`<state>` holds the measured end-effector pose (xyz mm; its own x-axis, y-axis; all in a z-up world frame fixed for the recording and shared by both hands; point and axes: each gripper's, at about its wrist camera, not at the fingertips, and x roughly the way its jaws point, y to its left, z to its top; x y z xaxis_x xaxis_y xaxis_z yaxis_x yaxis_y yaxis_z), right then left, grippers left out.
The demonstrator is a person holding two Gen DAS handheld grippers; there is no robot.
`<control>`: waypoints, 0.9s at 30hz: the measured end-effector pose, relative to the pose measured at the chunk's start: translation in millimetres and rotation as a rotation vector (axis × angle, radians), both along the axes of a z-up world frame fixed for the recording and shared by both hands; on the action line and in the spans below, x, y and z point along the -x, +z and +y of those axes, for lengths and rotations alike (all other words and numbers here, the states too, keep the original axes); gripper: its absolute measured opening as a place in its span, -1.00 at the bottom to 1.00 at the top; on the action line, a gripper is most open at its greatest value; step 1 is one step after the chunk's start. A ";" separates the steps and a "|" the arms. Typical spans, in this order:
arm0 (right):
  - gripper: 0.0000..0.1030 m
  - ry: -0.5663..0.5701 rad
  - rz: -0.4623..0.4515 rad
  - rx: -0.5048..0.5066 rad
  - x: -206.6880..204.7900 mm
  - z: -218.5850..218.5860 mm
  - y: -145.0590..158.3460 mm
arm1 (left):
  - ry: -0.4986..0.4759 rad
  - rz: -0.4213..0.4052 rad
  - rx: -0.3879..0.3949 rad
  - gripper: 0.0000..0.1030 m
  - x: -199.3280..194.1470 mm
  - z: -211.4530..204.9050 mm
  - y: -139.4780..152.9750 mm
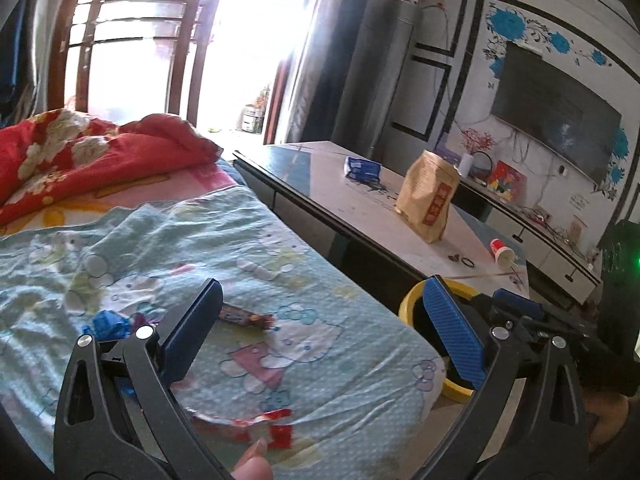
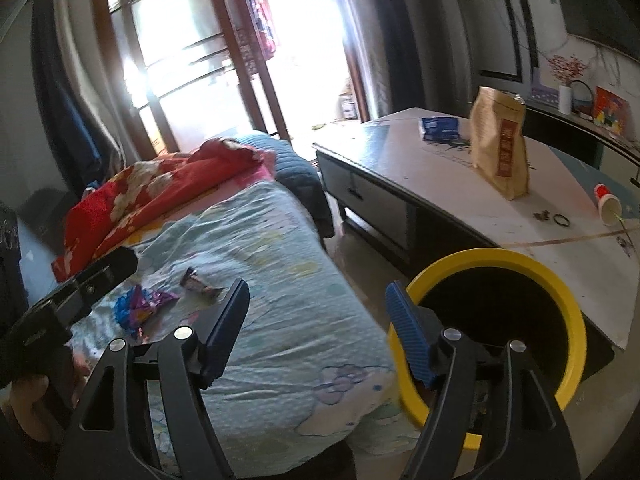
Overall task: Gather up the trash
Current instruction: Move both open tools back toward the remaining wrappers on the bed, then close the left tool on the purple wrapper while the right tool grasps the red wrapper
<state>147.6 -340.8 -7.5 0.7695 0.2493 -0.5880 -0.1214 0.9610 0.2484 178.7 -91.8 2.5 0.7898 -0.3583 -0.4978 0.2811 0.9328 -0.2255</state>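
The long dark candy wrapper (image 1: 247, 317) lies flat on my bed's light green cartoon-cat sheet (image 1: 224, 240). In my left view its long side runs left to right, tipped a little down on the right. It sits just past my left gripper (image 1: 324, 332), close to the left finger. That gripper is wide apart and holds nothing. I can't read any words on the wrapper.

A crumpled blue and purple wrapper (image 2: 138, 306) lies beside it, and a red and white wrapper (image 1: 272, 426) lies low, near my left gripper.

My right gripper (image 2: 318, 326) is wide apart too, with nothing in it. Its right finger is over the round yellow-rimmed trash bin (image 2: 560, 292). The bin stands between the bed and the tabletop (image 2: 400, 152), where a brown paper bag (image 2: 500, 148) stands with a red label too blurry to read.
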 end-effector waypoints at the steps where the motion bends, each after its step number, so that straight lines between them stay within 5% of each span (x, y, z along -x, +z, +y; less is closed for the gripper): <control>1: 0.34 0.011 0.001 0.003 -0.2 4.5 -0.2 | 0.007 0.001 0.001 0.79 0.7 3.4 -0.3; 27: 0.34 0.284 0.046 0.068 4.2 118.9 -17.6 | 0.222 0.060 0.053 0.79 0.2 113.8 -15.5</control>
<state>143.4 -221.9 -25.1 0.6466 0.4096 -0.6435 -0.3780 0.9048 0.1961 178.5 22.1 -13.0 0.8218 -0.2058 -0.5313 0.0545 0.9566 -0.2861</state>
